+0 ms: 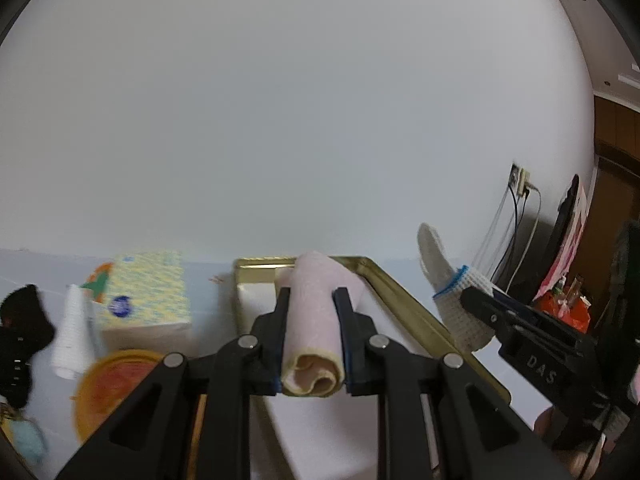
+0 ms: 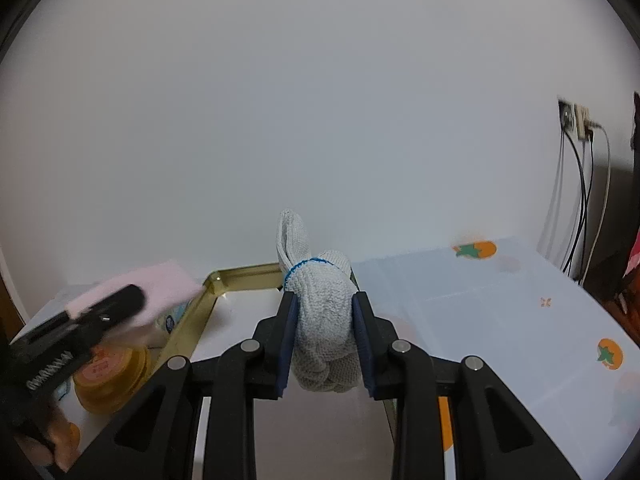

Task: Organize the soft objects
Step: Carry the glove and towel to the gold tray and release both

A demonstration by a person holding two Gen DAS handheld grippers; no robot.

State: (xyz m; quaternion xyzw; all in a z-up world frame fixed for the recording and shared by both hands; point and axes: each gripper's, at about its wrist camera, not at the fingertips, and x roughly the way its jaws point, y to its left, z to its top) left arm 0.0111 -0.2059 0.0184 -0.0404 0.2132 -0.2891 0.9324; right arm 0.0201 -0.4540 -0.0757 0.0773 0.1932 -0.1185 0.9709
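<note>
My left gripper (image 1: 311, 292) is shut on a rolled pink cloth (image 1: 314, 320) and holds it above the gold-rimmed tray (image 1: 404, 300). My right gripper (image 2: 323, 300) is shut on a bundled white knit glove with a blue band (image 2: 322, 320), also above the tray (image 2: 200, 312). The glove shows at the right of the left wrist view (image 1: 460, 304). The pink cloth shows blurred at the left of the right wrist view (image 2: 160, 288).
A patterned tissue box (image 1: 146, 296), a white ribbed cloth (image 1: 74, 332), a black object (image 1: 20, 332) and an orange-lidded jar (image 1: 112, 388) lie left of the tray. The tablecloth (image 2: 500, 320) with orange fruit prints stretches right. Cables (image 2: 580, 200) hang on the wall.
</note>
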